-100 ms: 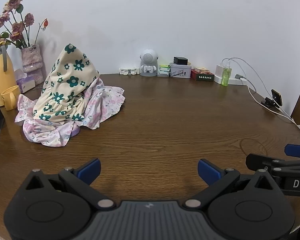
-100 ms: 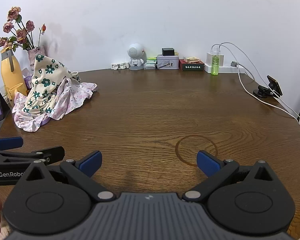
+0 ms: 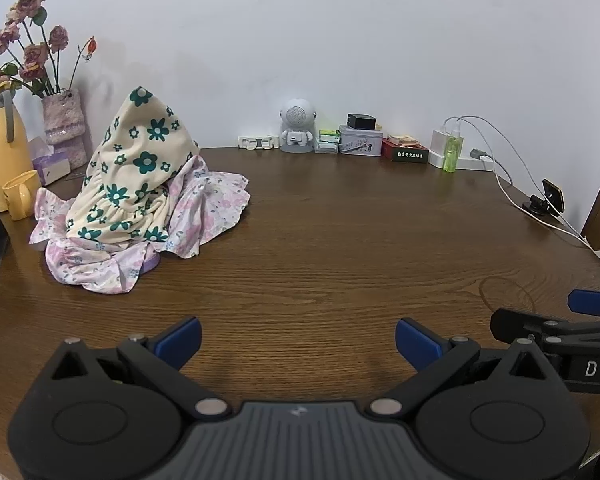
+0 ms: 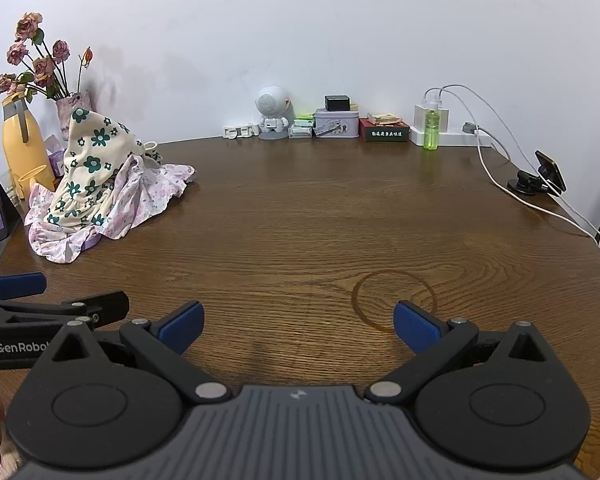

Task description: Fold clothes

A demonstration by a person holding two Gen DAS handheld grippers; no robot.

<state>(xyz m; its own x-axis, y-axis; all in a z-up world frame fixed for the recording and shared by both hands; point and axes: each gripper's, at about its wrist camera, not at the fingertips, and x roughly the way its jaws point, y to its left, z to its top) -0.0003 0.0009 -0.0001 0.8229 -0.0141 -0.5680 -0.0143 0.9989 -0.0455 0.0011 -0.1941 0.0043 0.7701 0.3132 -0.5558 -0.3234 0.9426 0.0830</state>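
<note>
Starting posture for folding: the left gripper (image 3: pixel 298 338) and the right gripper (image 4: pixel 298 326) hover side by side over the near, bare part of the wooden table (image 3: pixel 340 240), each with its blue pads spread wide and nothing between them. The clothes to be folded form one heap at the far left of the table: a cream garment with green flowers (image 3: pixel 134 176) stands draped in a cone over something hidden beneath it, and a pink floral garment (image 3: pixel 204 210) lies bunched under and around its base. The heap is well apart from both grippers and just beside a yellow jug (image 3: pixel 2 148), a yellow cup (image 3: pixel 20 194), a vase of dried roses (image 3: pixel 62 120) and a tissue box (image 3: pixel 52 164). The step in hand is judged to be the reach for the first garment. To do it well, the cream garment should be taken first, since it lies on top; a pinch near its peak or on a free hem would let it lift clear without dragging the pink cloth or whatever props it up. The approach is best made from the open table side, keeping away from the jug and vase, and the garment carried to the clear centre and spread flat before any fold.
</note>
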